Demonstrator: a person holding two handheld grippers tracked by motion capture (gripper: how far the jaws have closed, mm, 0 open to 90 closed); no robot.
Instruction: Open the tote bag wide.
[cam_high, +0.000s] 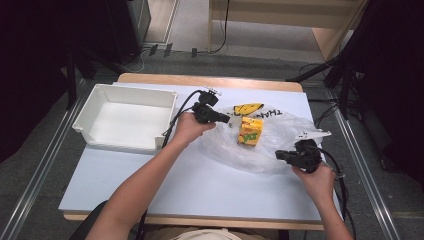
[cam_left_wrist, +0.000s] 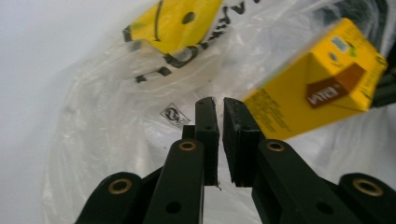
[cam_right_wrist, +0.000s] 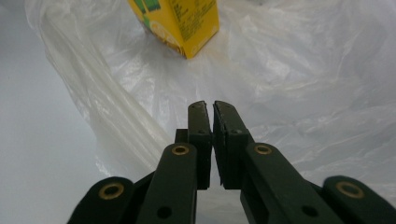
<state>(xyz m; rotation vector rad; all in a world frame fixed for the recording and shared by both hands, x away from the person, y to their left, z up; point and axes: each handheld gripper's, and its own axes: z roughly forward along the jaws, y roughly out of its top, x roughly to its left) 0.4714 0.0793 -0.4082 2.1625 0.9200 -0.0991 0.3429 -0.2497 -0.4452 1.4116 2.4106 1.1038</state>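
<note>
Now the carton stands on the clear bag, which is spread on the white table to the right of the white bin. Left gripper hovers at the bag's left edge, jaws a narrow slit apart with nothing between them. Right gripper sits at the bag's near right edge, jaws likewise barely parted and empty.
</note>
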